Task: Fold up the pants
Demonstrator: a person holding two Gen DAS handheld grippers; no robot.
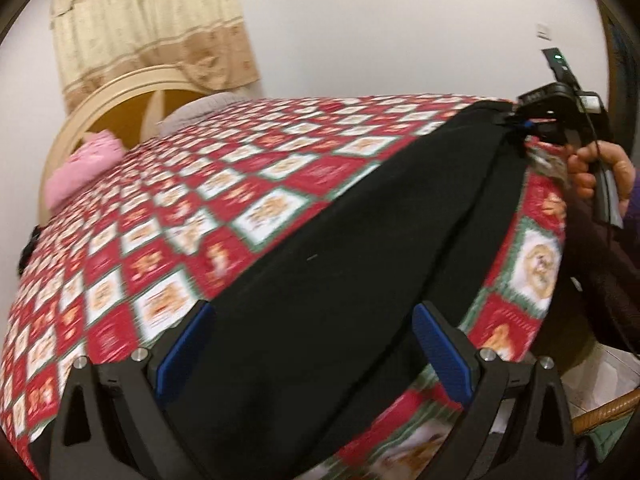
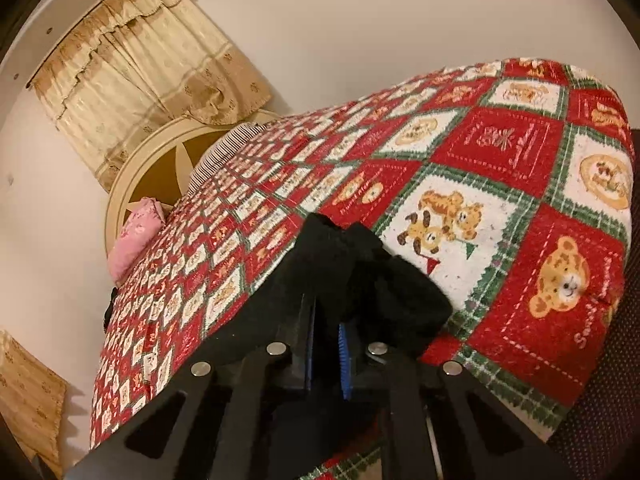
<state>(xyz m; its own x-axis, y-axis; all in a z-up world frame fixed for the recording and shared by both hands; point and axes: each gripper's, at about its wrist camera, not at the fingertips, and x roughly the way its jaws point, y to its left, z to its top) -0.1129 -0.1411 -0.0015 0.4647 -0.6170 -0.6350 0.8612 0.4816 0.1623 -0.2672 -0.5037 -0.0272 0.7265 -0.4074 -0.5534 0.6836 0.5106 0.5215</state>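
Pants (image 1: 360,260), black, lie stretched along the near edge of the patterned bedspread (image 1: 180,240), running between the two grippers. The right gripper (image 2: 326,344) has its fingers pinched onto a bunched end of the cloth. The left gripper (image 1: 312,344) stands wide apart over the other end, gripping nothing. Best, I judge, to close the left on the fabric ahead of it, then keep the cloth taut and level for a clean fold.
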